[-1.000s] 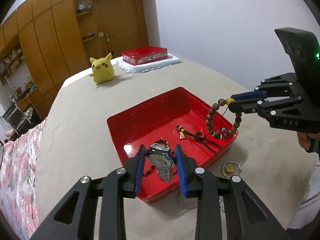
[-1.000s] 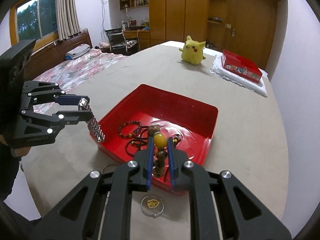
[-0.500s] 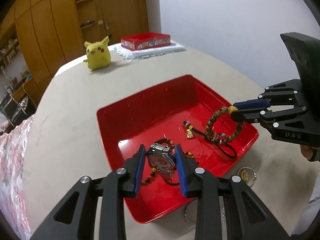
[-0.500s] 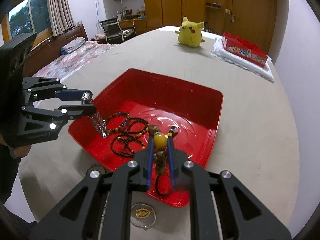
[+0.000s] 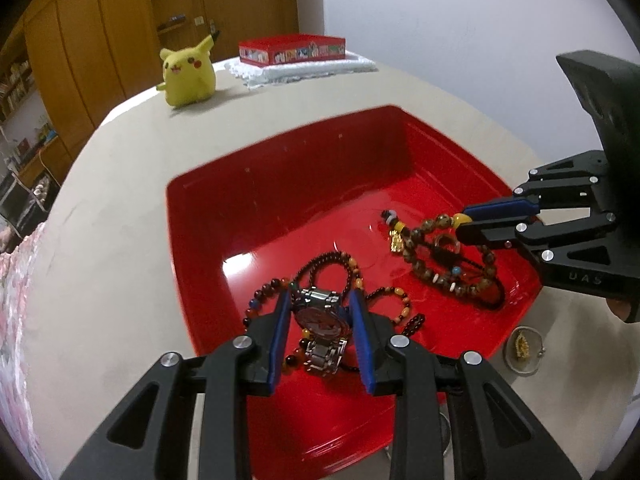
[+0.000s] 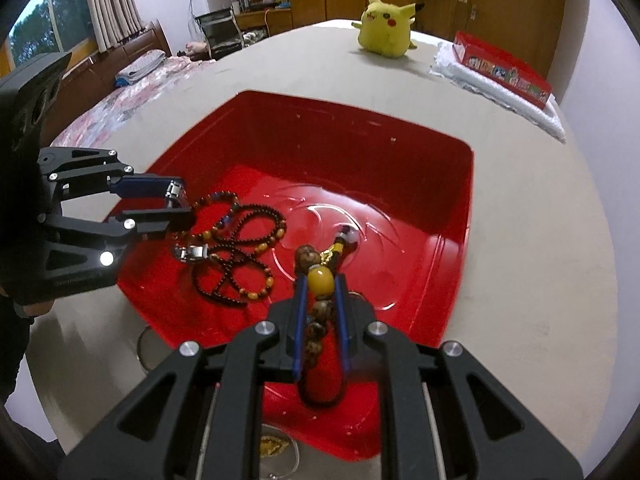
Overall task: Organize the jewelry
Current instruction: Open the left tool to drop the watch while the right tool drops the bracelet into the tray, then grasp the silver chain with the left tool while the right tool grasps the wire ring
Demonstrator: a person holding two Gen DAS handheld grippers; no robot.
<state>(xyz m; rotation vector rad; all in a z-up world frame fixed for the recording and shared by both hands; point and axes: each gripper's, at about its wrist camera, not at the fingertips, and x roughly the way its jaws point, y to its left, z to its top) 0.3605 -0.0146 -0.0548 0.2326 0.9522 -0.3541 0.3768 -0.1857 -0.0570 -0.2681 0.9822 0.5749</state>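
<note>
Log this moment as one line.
left claw: shut on watch | right claw: shut on bead bracelet | both low inside red tray | pendant ring outside tray

Beige table (image 5: 120,240) under red tray (image 5: 280,184)

Room dim, light soft. My views bend hard at edges, black corners all round. Shiny white glare on floor of red tray (image 5: 280,184), more glare swirls near its middle (image 6: 320,208). Bright spot on screw of my left claw (image 6: 176,208). Window (image 6: 44,20) glows at top left. Yellow plush toy (image 5: 188,74) at far table edge bit blurry.
</note>
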